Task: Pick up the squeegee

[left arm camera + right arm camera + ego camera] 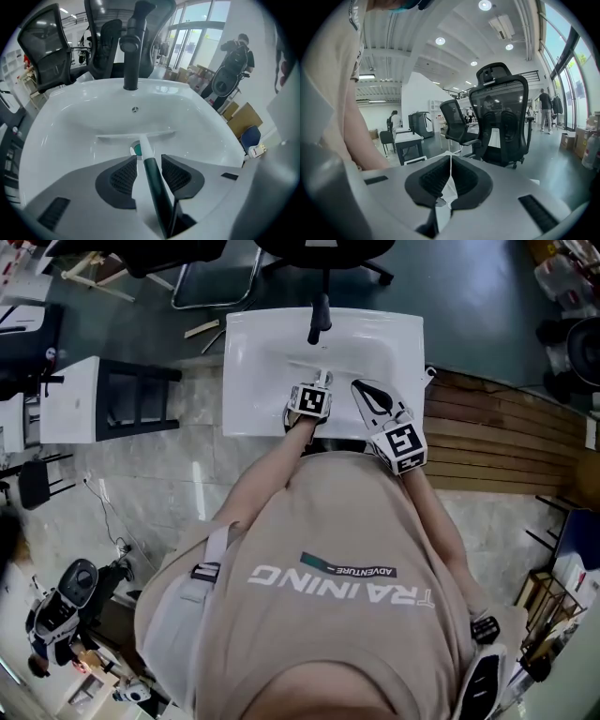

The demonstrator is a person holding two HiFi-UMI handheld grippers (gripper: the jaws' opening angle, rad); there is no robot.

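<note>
The squeegee [152, 183] lies in the white sink [61, 126], its pale blade [136, 136] across the basin near the green drain [137, 150]. Its dark green handle runs back between the jaws of my left gripper [149, 159]. Those jaws stand open, with a gap on each side of the handle. In the head view the left gripper [317, 388] dips steeply into the sink [253, 362], just in front of the black faucet [319, 320]. My right gripper [361, 390] hovers beside it over the basin's right half. Its pads [450, 161] are shut with nothing between them.
A black faucet [131, 47] rises at the sink's far rim. Black office chairs [501, 117] stand beyond the sink. A white side table [70, 399] is to the left and wooden slats [497, 437] to the right. A person [236, 51] stands far off.
</note>
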